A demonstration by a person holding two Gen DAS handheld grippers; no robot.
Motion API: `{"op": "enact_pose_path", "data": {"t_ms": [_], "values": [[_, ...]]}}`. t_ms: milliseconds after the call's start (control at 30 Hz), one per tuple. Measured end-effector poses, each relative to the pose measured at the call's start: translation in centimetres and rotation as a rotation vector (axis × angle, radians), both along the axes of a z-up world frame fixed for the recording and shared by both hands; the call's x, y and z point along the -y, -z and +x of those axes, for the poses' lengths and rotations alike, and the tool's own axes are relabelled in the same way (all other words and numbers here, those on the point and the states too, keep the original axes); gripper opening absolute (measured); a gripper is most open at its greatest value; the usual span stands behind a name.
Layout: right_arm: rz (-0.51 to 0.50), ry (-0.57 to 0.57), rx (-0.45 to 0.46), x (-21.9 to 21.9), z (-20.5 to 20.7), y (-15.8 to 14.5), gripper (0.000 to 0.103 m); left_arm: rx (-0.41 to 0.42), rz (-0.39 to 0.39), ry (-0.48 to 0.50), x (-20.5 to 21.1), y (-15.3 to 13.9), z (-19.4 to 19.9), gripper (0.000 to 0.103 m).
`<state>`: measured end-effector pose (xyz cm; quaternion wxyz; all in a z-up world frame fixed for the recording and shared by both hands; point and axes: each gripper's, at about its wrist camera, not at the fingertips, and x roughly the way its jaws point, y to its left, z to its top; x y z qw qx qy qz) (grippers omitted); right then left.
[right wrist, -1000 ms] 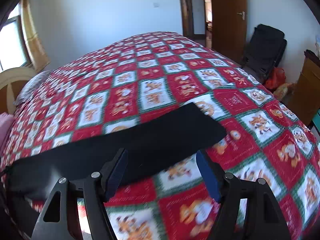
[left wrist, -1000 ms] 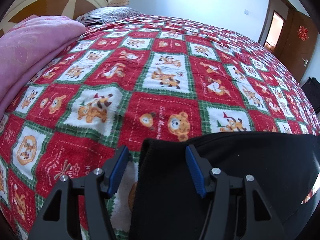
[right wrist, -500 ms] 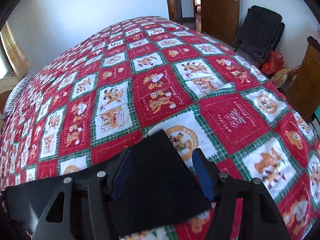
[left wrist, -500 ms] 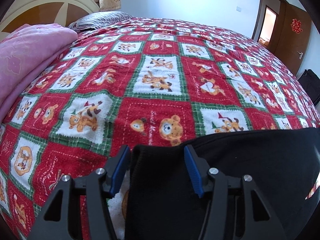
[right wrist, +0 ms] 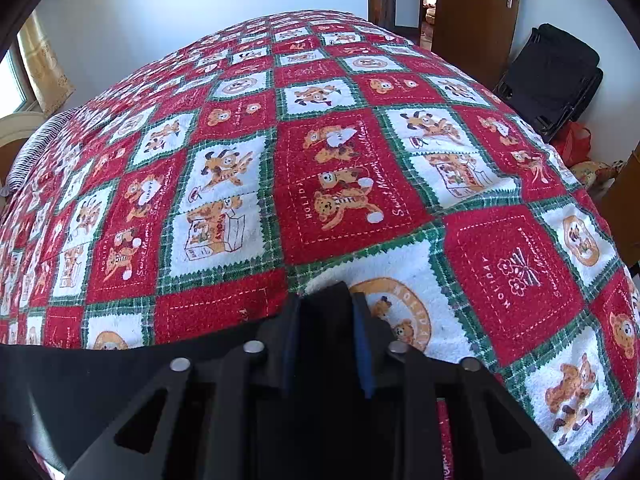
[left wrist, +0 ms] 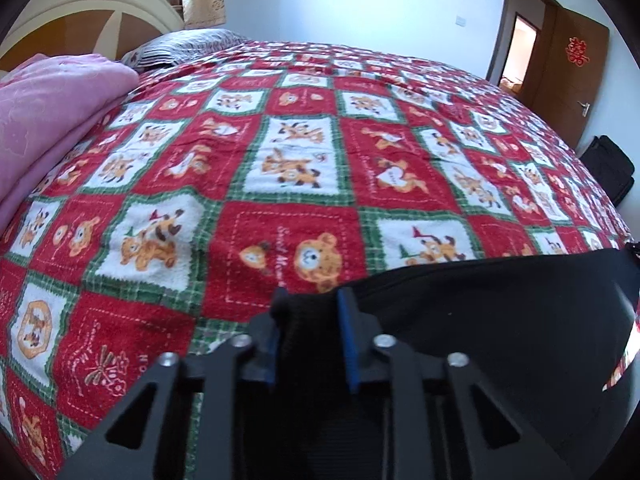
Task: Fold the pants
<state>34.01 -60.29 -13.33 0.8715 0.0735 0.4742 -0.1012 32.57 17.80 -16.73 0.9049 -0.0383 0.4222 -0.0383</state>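
Black pants (left wrist: 500, 320) lie along the near edge of a bed with a red, white and green bear-print cover (left wrist: 300, 160). My left gripper (left wrist: 310, 300) is shut on the pants' left end, with cloth bunched between the blue pads. My right gripper (right wrist: 326, 300) is shut on the pants' (right wrist: 100, 372) right end corner, which sticks up between its pads. The pants stretch leftward from it across the bottom of the right wrist view.
A pink blanket (left wrist: 48, 112) and a striped pillow (left wrist: 184, 46) lie at the head of the bed by a headboard (left wrist: 80, 8). A black folded chair (right wrist: 552, 80) and a red bag (right wrist: 574, 144) stand past the bed's right side, near wooden doors (right wrist: 476, 8).
Both grippers moved onto the ends of the pants and closed on the cloth. The right one came forward over the pants' right corner.
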Motion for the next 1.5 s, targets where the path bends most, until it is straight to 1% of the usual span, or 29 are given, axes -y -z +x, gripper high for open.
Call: {"op": "enact_pose_path", "data": {"t_ms": [33, 100, 200, 400, 567, 667, 867, 900, 933, 1133, 1200, 1300, 1400, 1433, 1467, 1500], "values": [[-0.003, -0.002, 0.003, -0.1, -0.1, -0.2, 0.017, 0.003, 0.010, 0.005, 0.2, -0.1, 0.0, 0.017], [-0.003, -0.005, 0.018, -0.3, -0.5, -0.7, 0.010, 0.003, 0.010, 0.027, 0.4, -0.2, 0.0, 0.013], [-0.007, 0.000, 0.047, -0.6, -1.2, -1.8, 0.010, 0.001, -0.002, 0.036, 0.1, -0.5, 0.1, 0.013], [-0.033, -0.015, 0.093, -1.6, -3.0, -4.0, 0.010, 0.025, -0.070, 0.056, -0.8, -1.1, -0.5, 0.013], [-0.040, -0.011, 0.130, -1.9, -4.9, -5.6, 0.009, 0.042, -0.050, 0.061, -0.4, -1.7, -1.0, 0.012], [-0.041, -0.010, 0.167, -2.0, -6.3, -6.9, 0.009, 0.069, -0.062, 0.056, -0.4, -2.6, -1.6, 0.012], [-0.007, 0.004, 0.257, -1.1, -10.1, -9.6, 0.009, 0.124, -0.102, 0.047, -1.3, -4.5, -2.8, 0.012], [-0.003, 0.005, 0.268, -1.0, -10.7, -10.0, 0.004, 0.134, -0.114, 0.051, -1.4, -4.8, -3.1, 0.012], [-0.008, 0.012, 0.280, -0.8, -11.4, -10.3, 0.003, 0.141, -0.118, 0.051, -1.5, -5.0, -3.4, 0.012], [0.044, 0.041, 0.335, 0.6, -16.3, -11.5, 0.000, 0.181, -0.181, 0.082, -2.2, -6.0, -5.5, 0.012], [0.044, 0.030, 0.326, 0.5, -17.6, -11.3, 0.000, 0.193, -0.192, 0.101, -2.1, -6.2, -6.3, 0.012], [0.048, 0.013, 0.302, 0.1, -18.9, -10.6, 0.000, 0.193, -0.179, 0.124, -1.7, -6.0, -7.1, 0.012], [0.061, -0.035, 0.257, -0.1, -18.2, -9.5, 0.000, 0.180, -0.175, 0.125, -1.6, -5.7, -7.0, 0.012], [0.055, -0.031, 0.231, -0.1, -17.4, -8.9, 0.001, 0.179, -0.174, 0.123, -1.6, -5.6, -7.0, 0.012], [0.073, -0.029, 0.197, 0.1, -16.6, -8.3, 0.002, 0.177, -0.175, 0.121, -1.6, -5.6, -6.9, 0.012], [0.099, -0.032, 0.156, 0.2, -15.4, -7.5, 0.010, 0.175, -0.176, 0.119, -1.6, -5.7, -6.6, 0.012]]}}
